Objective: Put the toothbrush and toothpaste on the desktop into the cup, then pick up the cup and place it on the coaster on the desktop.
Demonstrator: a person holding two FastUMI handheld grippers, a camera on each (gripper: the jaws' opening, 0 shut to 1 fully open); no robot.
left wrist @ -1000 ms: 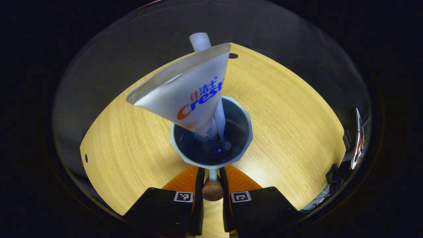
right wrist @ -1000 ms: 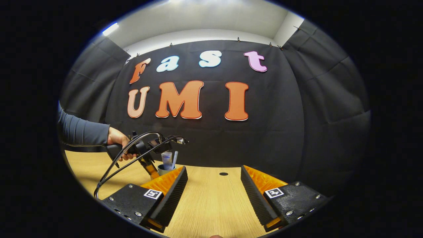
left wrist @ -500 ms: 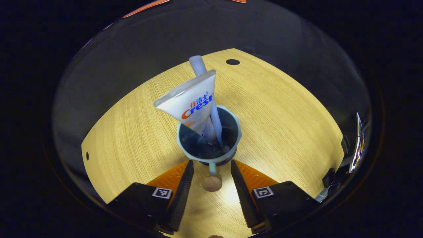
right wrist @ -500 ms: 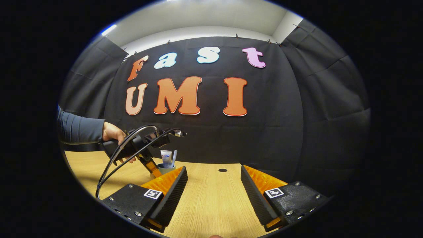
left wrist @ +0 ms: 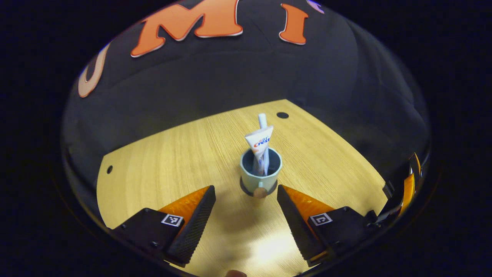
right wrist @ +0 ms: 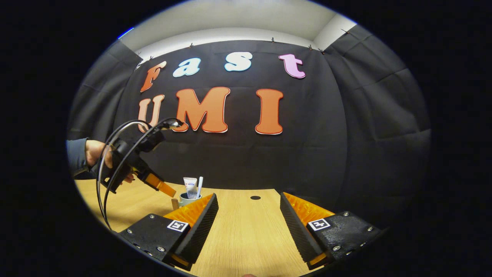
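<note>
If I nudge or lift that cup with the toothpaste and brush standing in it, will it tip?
Probably somewhat top-heavy: the toothpaste and toothbrush stand well above the cup rim and lean to one side. The dark coaster under it looks barely wider than the base, so a sideways push could slide it off. Its knobbed handle likely gives a firm hold.
</note>
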